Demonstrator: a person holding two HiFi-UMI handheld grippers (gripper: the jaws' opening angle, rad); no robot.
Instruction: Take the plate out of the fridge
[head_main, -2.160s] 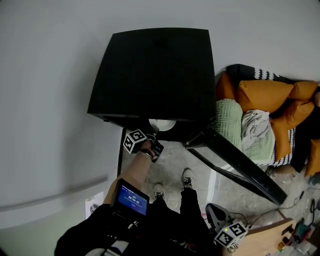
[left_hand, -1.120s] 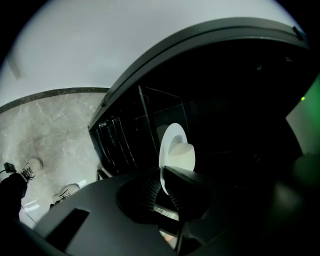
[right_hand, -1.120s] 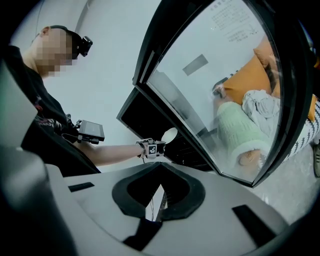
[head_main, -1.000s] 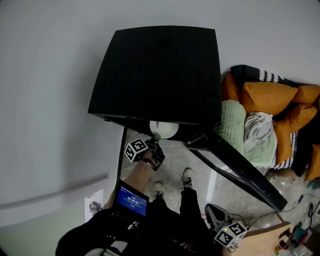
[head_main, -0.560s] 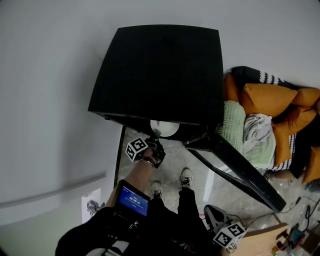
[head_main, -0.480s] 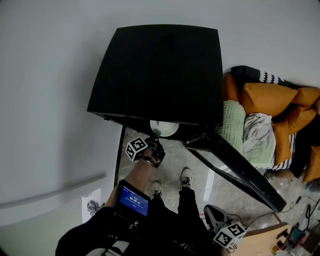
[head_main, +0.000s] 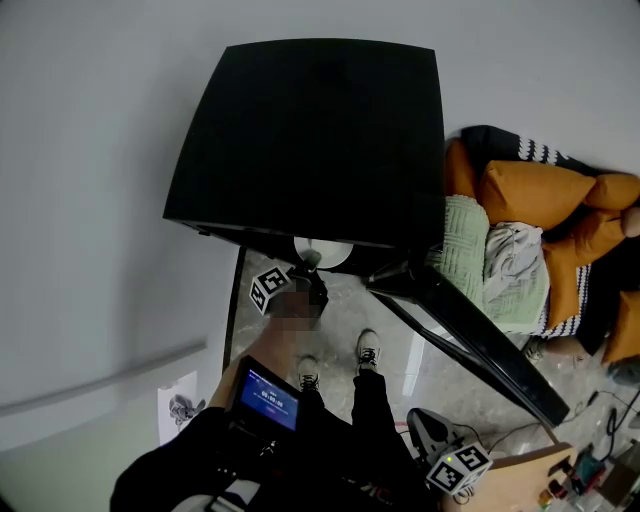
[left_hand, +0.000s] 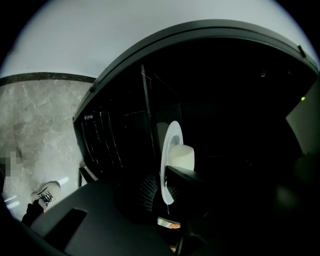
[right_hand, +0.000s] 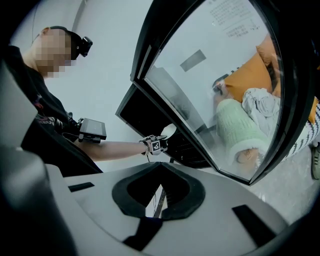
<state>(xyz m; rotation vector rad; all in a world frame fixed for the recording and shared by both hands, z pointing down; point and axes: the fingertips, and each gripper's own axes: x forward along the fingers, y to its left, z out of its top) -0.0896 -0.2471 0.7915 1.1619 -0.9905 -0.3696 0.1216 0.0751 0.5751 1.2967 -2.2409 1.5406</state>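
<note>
The black fridge (head_main: 310, 140) stands with its glass door (head_main: 470, 330) swung open to the right. A white plate (head_main: 322, 252) lies at the front of a shelf and pokes out of the fridge's mouth. In the left gripper view the plate (left_hand: 169, 150) appears on edge, its rim between the jaws of my left gripper (left_hand: 167, 187). Those jaws have just been opening, and the pads look slack on the rim. From above, the left gripper (head_main: 308, 262) is right at the plate. My right gripper (head_main: 425, 425) hangs low by the door, shut and empty (right_hand: 159, 167).
Wire shelves (left_hand: 107, 145) line the dark fridge interior. A sofa with orange cushions (head_main: 540, 195) and a green blanket (head_main: 460, 240) sits right of the door. The person's shoes (head_main: 365, 350) stand on the marble floor before the fridge. A wooden table corner (head_main: 530, 485) is at bottom right.
Little differs. The left gripper stays at the plate's rim at the fridge's mouth, and the right gripper keeps its low place at the right.
</note>
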